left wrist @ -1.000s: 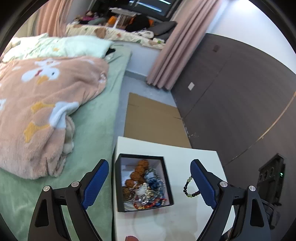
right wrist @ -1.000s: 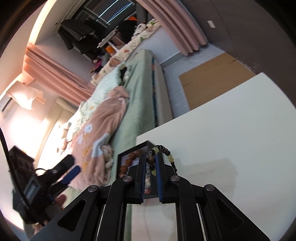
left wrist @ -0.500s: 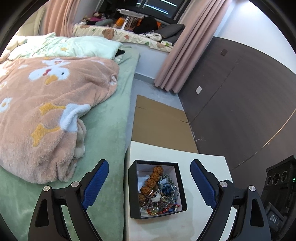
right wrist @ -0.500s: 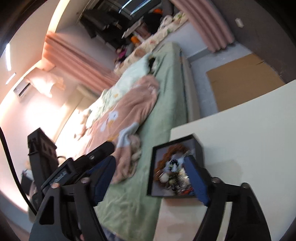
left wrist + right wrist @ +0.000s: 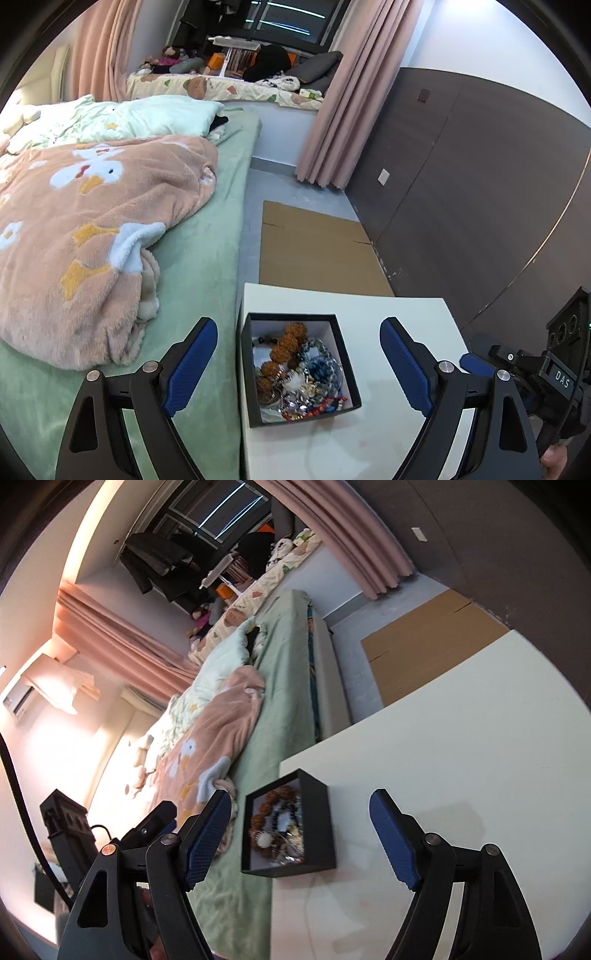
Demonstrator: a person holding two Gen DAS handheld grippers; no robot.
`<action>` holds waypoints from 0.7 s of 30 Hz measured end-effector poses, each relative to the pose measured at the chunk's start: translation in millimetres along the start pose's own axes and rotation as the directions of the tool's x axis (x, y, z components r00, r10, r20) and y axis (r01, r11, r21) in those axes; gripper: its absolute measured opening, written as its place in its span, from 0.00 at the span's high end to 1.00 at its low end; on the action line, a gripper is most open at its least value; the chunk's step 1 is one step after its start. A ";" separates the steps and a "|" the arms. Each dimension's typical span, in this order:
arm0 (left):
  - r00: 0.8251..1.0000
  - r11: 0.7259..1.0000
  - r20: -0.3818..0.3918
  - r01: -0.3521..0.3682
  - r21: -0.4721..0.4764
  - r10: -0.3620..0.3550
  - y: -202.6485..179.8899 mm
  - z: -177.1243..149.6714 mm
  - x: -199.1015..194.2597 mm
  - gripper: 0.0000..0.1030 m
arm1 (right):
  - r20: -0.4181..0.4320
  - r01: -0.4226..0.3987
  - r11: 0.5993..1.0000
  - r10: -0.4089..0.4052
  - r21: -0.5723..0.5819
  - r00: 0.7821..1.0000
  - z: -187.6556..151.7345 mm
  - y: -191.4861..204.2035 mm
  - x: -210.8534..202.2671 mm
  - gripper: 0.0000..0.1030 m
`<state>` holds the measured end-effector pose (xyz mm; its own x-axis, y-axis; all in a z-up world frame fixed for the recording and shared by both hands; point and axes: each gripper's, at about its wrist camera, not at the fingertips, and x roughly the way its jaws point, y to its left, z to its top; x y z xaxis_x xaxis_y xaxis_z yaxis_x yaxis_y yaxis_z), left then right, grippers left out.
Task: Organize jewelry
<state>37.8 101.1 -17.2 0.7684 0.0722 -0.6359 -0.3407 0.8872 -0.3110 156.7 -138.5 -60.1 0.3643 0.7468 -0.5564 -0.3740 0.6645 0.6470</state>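
Black jewelry box point(image 5: 300, 369) seated at left edge of white surface point(image 5: 391, 317), just beside green bed point(image 5: 199, 266). Filled with mixed beads, chains and brown bead strand point(image 5: 284, 347). Left tongs point(image 5: 299, 363) spread wide, straddling box, gripping nothing. Right tongs point(image 5: 301, 843) likewise wide apart, jaws lately opened, nothing between pads; box in the gap, untouched. Pink blanket point(image 5: 85, 236) heaped on bed. Flattened cardboard point(image 5: 314, 251) on floor beyond surface.

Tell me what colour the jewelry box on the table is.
The jewelry box is black outside with a white lining; the left wrist view shows it best.
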 end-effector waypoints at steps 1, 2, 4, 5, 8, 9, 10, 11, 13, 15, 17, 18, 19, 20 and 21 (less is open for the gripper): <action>1.000 1.000 0.001 -0.002 0.004 0.002 -2.2 -1.3 -1.0 0.13 | -0.003 0.015 1.000 -0.015 -0.010 1.000 -0.5 -1.3 -3.4 0.24; 1.000 1.000 -0.001 -0.001 0.013 0.001 -5.6 -3.3 -2.2 0.13 | -0.006 0.024 1.000 -0.025 -0.017 1.000 -1.4 -2.0 -6.0 0.24; 1.000 0.999 0.004 -0.018 0.044 0.017 -15.4 -7.9 -5.5 0.13 | -0.007 0.043 0.998 -0.044 -0.038 0.999 -3.6 -3.6 -13.2 0.24; 1.000 0.998 0.013 -0.026 0.055 0.026 -19.5 -9.9 -7.9 0.13 | -0.007 0.051 0.998 -0.051 -0.046 0.999 -4.5 -4.2 -16.5 0.24; 0.999 0.998 0.026 -0.020 0.057 0.018 -26.7 -13.5 -13.9 0.13 | -0.002 0.065 0.996 -0.066 -0.062 0.998 -6.8 -6.8 -26.4 0.24; 0.999 0.998 0.028 -0.020 0.059 0.019 -29.4 -14.6 -15.9 0.13 | 0.004 0.077 0.995 -0.077 -0.070 0.997 -7.0 -7.9 -30.8 0.24; 0.999 0.997 0.032 -0.020 0.071 0.018 -32.5 -15.3 -17.6 0.13 | 0.014 0.089 0.993 -0.088 -0.073 0.996 -7.5 -9.0 -33.8 0.24; 0.999 0.996 0.036 -0.025 0.087 0.022 -36.4 -16.5 -19.0 0.13 | 0.024 0.107 0.991 -0.106 -0.077 0.994 -7.8 -10.8 -38.3 0.24; 0.999 0.995 0.040 -0.024 0.097 0.020 -41.7 -19.1 -21.1 0.13 | 0.024 0.114 0.990 -0.112 -0.082 0.993 -6.9 -15.0 -44.6 0.24; 0.999 0.995 0.042 -0.008 0.099 0.004 -46.6 -22.2 -22.8 0.13 | 0.011 0.116 0.989 -0.116 -0.088 0.993 -6.7 -19.1 -49.0 0.24; 0.999 0.994 0.043 0.006 0.106 -0.011 -51.2 -26.2 -24.4 0.13 | -0.003 0.136 0.985 -0.138 -0.107 0.990 -8.2 -20.2 -50.9 0.24; 0.999 0.993 0.036 0.019 0.116 -0.023 -54.0 -29.2 -24.4 0.12 | -0.008 0.150 0.982 -0.152 -0.119 0.988 -9.0 -20.4 -51.9 0.24; 0.999 0.992 0.028 0.027 0.124 -0.030 -56.0 -31.5 -23.6 0.08 | -0.009 0.167 0.977 -0.169 -0.133 0.986 -10.4 -20.9 -54.7 0.24; 0.999 0.991 0.020 0.028 0.129 -0.031 -57.6 -32.8 -22.3 0.06 | -0.006 0.178 0.973 -0.180 -0.145 0.984 -11.5 -21.2 -56.4 0.24; 1.000 0.991 0.013 0.026 0.135 -0.028 -59.1 -35.8 -21.2 0.06 | -0.006 0.189 0.969 -0.193 -0.159 0.981 -12.4 -21.3 -57.8 0.22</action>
<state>22.3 30.9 -10.7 0.7845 0.0528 -0.6179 -0.2443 0.9421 -0.2296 133.1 -195.5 -48.2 0.4247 0.6048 -0.6737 -0.4291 0.7897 0.4385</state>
